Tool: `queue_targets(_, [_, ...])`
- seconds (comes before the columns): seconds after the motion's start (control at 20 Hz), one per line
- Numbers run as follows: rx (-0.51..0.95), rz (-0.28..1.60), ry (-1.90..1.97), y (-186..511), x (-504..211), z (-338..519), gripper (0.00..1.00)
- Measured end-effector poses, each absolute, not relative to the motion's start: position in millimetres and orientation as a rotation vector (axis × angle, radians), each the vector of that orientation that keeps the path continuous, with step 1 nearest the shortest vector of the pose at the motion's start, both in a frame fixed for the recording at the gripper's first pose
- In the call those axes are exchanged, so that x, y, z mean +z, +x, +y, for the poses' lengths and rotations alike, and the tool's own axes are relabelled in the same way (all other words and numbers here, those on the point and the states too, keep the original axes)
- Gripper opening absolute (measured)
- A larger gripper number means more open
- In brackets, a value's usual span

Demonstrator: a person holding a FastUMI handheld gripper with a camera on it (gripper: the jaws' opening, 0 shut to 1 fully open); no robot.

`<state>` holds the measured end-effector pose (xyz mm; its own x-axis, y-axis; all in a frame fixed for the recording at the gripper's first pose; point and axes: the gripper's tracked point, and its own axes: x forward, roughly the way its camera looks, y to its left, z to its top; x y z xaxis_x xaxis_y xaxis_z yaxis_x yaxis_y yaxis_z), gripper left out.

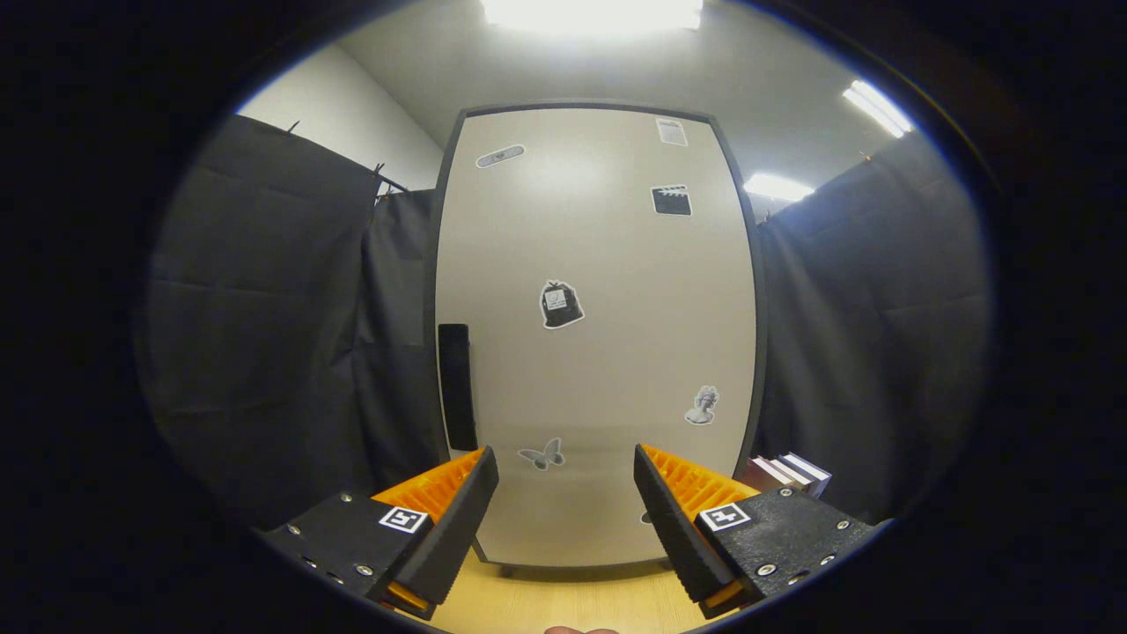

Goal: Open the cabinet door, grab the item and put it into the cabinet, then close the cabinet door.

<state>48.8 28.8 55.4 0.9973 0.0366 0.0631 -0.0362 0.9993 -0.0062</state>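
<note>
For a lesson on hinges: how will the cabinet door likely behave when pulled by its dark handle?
The cabinet door looks like a stiff, flat panel, so it should swing, not flex. Its handle sits at one edge, suggesting easy leverage. The open fingers touch nothing.

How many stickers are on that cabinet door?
6 on the cabinet door: an oblong one top left, a paper-like one top right, a clapperboard below it, a bag mid-door, a bust lower right, a butterfly between the open gripper's fingers. Another may hide behind a finger.
</note>
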Motion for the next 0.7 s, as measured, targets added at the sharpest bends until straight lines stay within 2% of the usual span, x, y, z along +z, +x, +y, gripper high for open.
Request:
queue_targets(0.25, [0.071, -0.078, -0.027, 84.0, 68.1, 67.0, 0.96])
queue_targets(0.55, [0.103, -0.012, 0.012, 139.2, 57.1, 106.3, 0.96])
queue_targets(0.65, [0.112, 0.023, 0.029, 152.4, 46.9, 116.8, 0.93])
queue_targets(0.7, [0.114, 0.042, 0.038, 157.3, 41.0, 120.3, 0.88])
